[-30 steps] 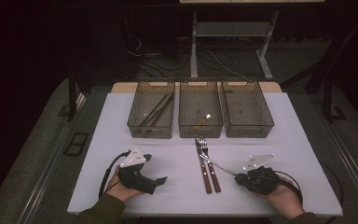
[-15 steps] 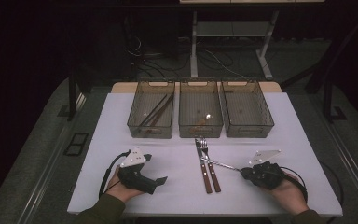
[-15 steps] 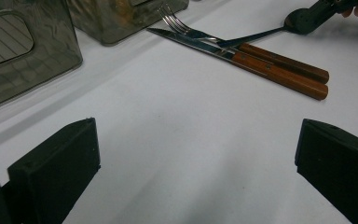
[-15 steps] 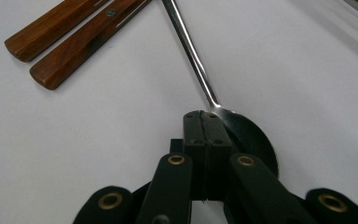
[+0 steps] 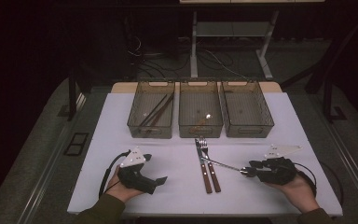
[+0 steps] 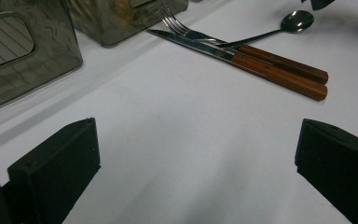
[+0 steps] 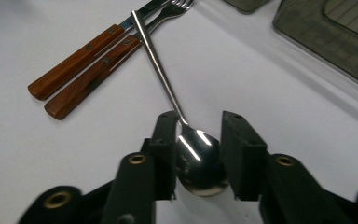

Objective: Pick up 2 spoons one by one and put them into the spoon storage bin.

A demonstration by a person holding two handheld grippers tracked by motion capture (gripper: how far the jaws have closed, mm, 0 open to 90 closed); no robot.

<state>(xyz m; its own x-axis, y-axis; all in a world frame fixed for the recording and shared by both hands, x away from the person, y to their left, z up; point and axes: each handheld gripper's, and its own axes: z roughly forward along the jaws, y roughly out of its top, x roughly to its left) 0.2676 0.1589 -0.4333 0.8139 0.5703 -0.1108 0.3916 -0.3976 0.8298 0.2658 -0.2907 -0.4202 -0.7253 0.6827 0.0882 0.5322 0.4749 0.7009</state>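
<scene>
Dark room, walls lost in black, light falling mostly on the white table (image 5: 284, 121) with a strip of pale wood showing at its far edge. Grey carpeted floor (image 5: 42, 154) all round, a black floor socket plate (image 5: 75, 143) left of the table, tangled cables (image 5: 144, 53) on the floor behind. Farther back, a metal-legged bench frame (image 5: 228, 32) with a low shelf, dark slanted legs of other stands (image 5: 328, 88) at right and a dark post (image 5: 72, 93) at left.
</scene>
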